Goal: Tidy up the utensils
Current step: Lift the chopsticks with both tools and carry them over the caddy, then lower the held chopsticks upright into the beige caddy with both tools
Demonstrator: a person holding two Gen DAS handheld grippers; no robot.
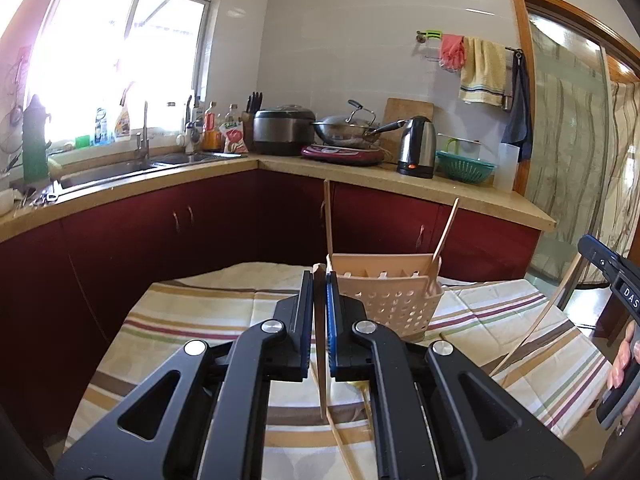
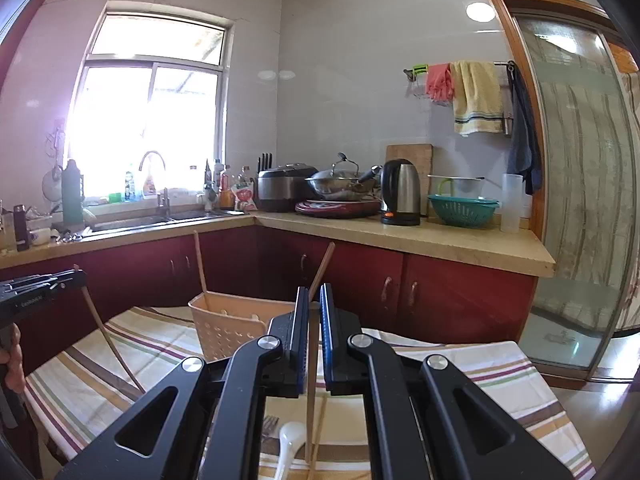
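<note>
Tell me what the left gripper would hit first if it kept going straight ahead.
Probably the beige basket. The left gripper, shut on a chopstick, points at the basket's near left corner, so depth unclear, it might just graze past on the left.

left gripper (image 1: 320,280) clamping a chopstick (image 1: 321,360), perforated utensil basket (image 1: 396,300) just beyond

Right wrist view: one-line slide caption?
Right gripper shut on a wooden chopstick above the striped tablecloth, facing the beige perforated utensil basket.

Black gripper (image 1: 320,320), blue pads, silver screws.
</note>
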